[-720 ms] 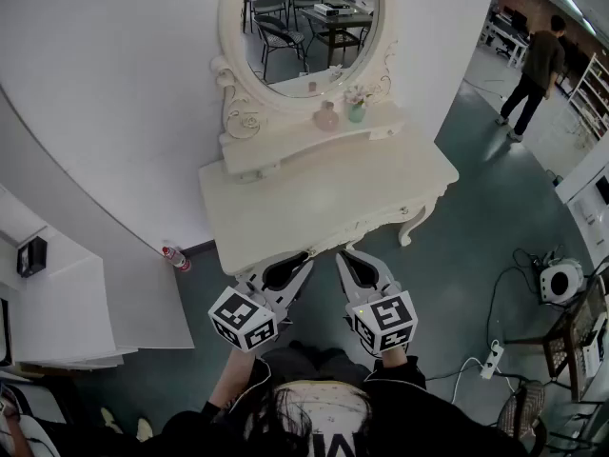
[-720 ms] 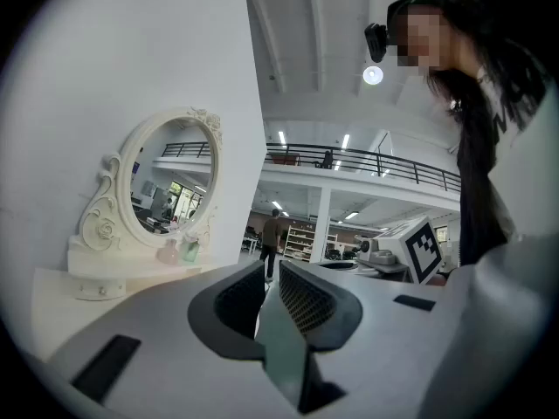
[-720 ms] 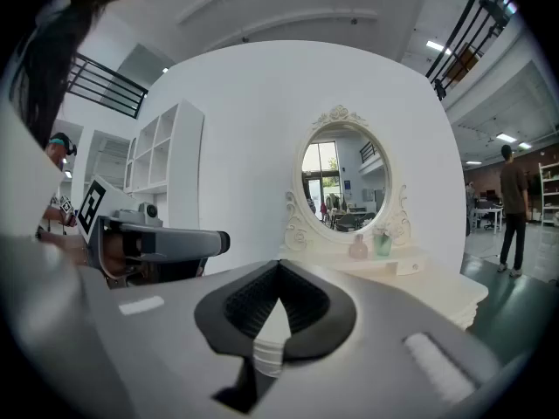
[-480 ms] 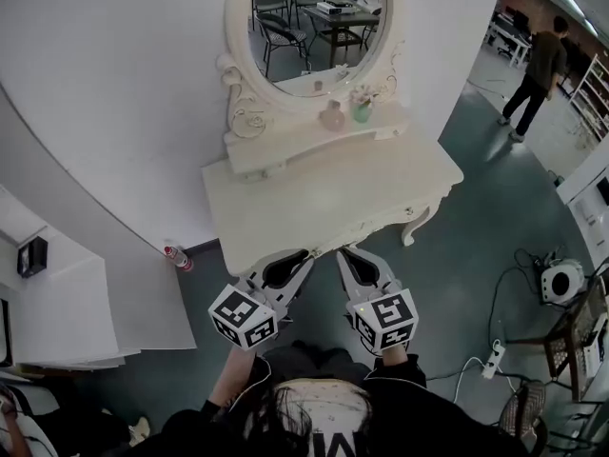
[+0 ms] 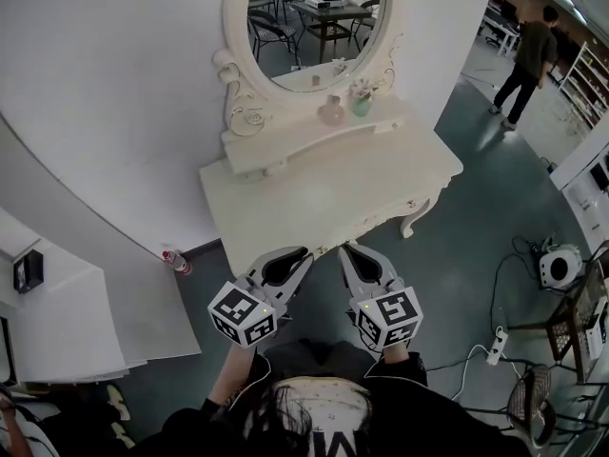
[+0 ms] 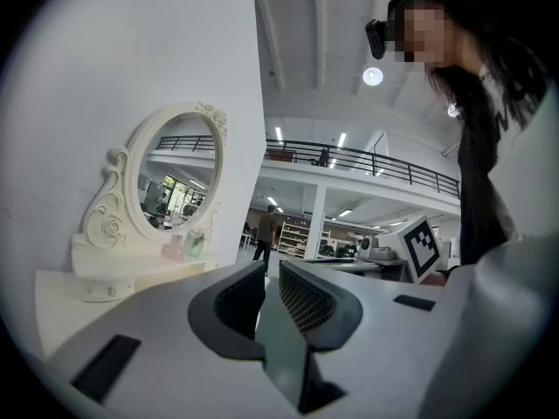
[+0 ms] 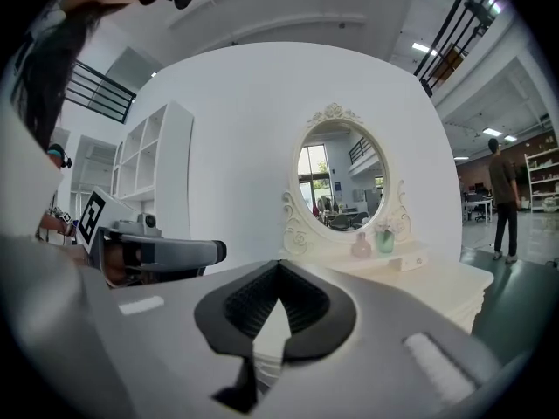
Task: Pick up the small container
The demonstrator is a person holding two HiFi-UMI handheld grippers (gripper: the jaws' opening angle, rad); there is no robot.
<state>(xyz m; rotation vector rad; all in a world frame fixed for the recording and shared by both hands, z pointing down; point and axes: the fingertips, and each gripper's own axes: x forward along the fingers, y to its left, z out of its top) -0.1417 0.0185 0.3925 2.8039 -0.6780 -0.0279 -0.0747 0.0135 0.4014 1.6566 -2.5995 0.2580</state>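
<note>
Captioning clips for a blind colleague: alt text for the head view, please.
Seen from above, a person holds the left gripper and right gripper, both shut and empty, before a cream dressing table with an oval mirror. A pink bottle and a small green container stand on its shelf.

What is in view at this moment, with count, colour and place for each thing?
dressing table: one, cream, against the white wall
mirror: one, oval with a cream frame, at the table's back
small pink container: one, pink, on the raised shelf below the mirror
small green container: one, green, right of the pink one
bottle: one, red and clear, on the floor by the wall
power strip: one, white, on the floor at right
person: one, dark clothes, far right
left gripper: one, grey, shut, empty, at the table's front edge
right gripper: one, grey, shut, empty, beside the left
</note>
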